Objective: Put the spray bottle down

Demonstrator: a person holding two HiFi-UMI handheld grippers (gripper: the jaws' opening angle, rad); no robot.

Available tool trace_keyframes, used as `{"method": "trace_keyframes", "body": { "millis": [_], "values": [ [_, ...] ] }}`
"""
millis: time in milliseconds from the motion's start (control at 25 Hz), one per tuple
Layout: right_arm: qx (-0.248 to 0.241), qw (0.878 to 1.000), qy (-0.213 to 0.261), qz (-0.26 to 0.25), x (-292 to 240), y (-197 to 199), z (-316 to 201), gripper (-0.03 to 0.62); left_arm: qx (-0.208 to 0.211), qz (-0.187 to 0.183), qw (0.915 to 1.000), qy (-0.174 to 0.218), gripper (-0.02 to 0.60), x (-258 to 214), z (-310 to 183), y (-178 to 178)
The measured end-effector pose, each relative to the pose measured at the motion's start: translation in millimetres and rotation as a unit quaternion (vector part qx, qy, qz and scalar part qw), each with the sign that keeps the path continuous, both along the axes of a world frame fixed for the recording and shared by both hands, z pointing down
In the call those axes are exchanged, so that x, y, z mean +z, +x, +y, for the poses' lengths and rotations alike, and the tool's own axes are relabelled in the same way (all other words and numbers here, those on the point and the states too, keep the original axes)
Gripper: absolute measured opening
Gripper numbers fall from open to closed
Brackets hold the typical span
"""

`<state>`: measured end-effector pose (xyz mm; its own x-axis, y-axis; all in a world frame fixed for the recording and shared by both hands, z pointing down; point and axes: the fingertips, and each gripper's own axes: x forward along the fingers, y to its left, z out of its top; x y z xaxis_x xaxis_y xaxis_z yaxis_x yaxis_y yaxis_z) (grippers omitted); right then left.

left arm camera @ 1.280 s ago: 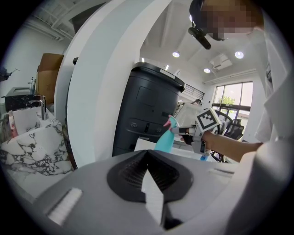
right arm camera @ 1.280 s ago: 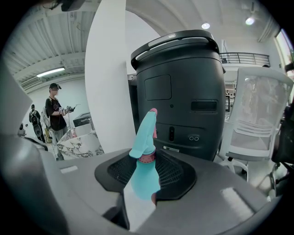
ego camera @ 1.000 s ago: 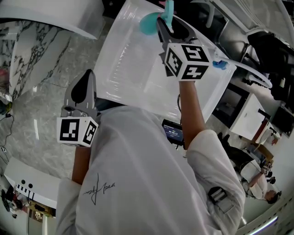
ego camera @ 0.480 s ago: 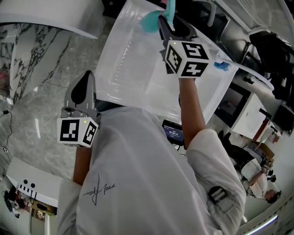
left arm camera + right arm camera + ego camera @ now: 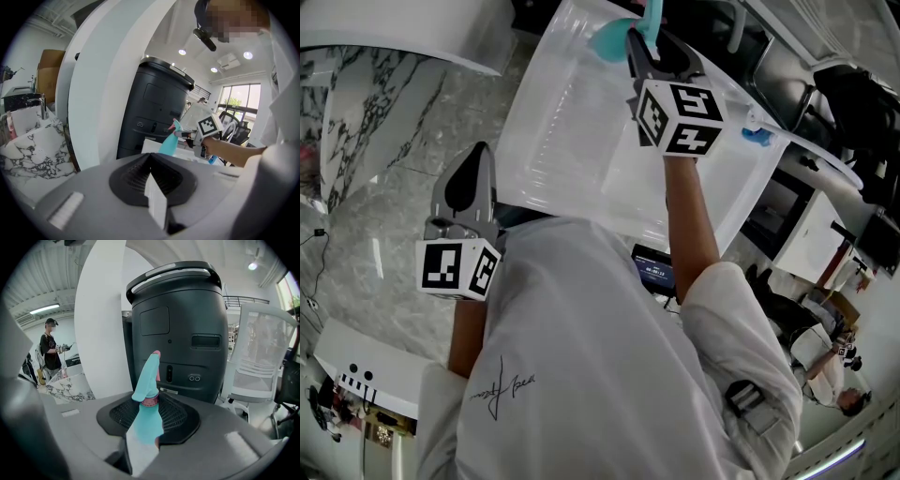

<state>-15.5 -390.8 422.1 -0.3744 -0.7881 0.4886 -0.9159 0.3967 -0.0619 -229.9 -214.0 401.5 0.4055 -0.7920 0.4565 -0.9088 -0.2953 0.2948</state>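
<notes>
In the right gripper view a teal spray bottle (image 5: 149,420) with a pink collar and a teal trigger head stands upright between the jaws, and my right gripper (image 5: 150,399) is shut on its body. The head view shows that gripper (image 5: 642,42) at the top, holding the bottle (image 5: 607,42) over the far part of a glossy white table (image 5: 572,141). My left gripper (image 5: 475,155) hangs lower left by the table's near edge, with its jaws shut on nothing. From the left gripper (image 5: 150,157) view the bottle (image 5: 168,143) shows in the distance.
A large dark grey bin (image 5: 178,333) stands right behind the bottle, beside a white column (image 5: 101,333). A marble counter (image 5: 384,216) lies to the left. A white mesh chair (image 5: 262,352) is at the right, a small blue thing (image 5: 757,136) sits on the table's right edge, and a person (image 5: 49,348) stands far left.
The right gripper with the bottle has crept slightly towards the far side of the white table. The left gripper has stayed where it was.
</notes>
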Motion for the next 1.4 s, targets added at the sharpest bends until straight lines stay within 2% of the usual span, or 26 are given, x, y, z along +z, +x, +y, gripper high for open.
{"method": "trace_keyframes", "body": {
  "millis": [320,920,1200,1400],
  "values": [
    [0.003,1.000,0.014,0.017,8.3,-1.7,-2.0,0.120,-0.001,0.000,1.0000,-0.001,0.006,-0.9,-2.0,-0.2],
    [0.006,0.999,0.047,0.018,15.1,-3.6,-1.7,0.122,0.001,0.000,1.0000,-0.004,0.006,0.7,-5.9,1.6],
    [-0.012,0.999,0.034,0.021,19.1,-5.9,-0.4,0.124,-0.005,0.003,1.0000,-0.003,0.006,-0.8,-5.3,0.0],
    [-0.012,0.999,0.030,0.015,20.1,-2.9,-0.3,0.149,-0.007,0.003,1.0000,-0.003,0.006,-1.5,-4.1,1.9]
  ]
}}
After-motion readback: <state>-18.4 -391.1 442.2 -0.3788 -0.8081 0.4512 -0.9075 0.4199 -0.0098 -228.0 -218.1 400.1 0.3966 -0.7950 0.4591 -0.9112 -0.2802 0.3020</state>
